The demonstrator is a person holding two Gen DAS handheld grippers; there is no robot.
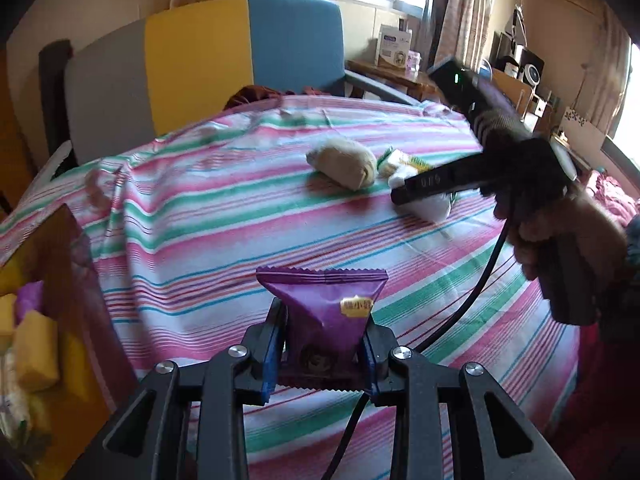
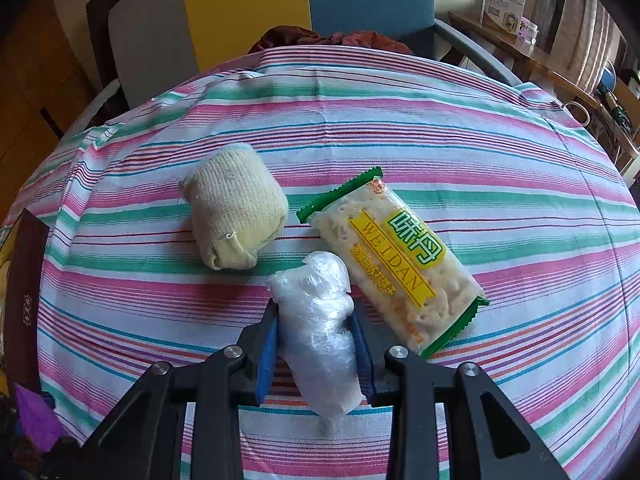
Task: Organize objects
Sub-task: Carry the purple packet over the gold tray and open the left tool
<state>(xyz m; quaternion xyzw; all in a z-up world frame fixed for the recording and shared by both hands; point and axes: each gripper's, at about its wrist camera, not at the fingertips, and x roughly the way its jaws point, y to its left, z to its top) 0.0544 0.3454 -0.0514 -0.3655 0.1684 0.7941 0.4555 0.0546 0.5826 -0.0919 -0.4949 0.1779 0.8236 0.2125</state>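
My left gripper is shut on a purple snack packet and holds it above the striped tablecloth. My right gripper is closed around a white plastic-wrapped roll that lies on the cloth. The right gripper also shows in the left wrist view, over the same roll. A rolled beige cloth lies to the left of the roll. A green-edged WEIDAN snack packet lies to its right. Both also show in the left wrist view, the cloth and the packet.
A brown box holding yellow and purple items stands at the table's left edge. A sofa with grey, yellow and blue panels stands behind the table. A wooden side table with a white carton is at the back right.
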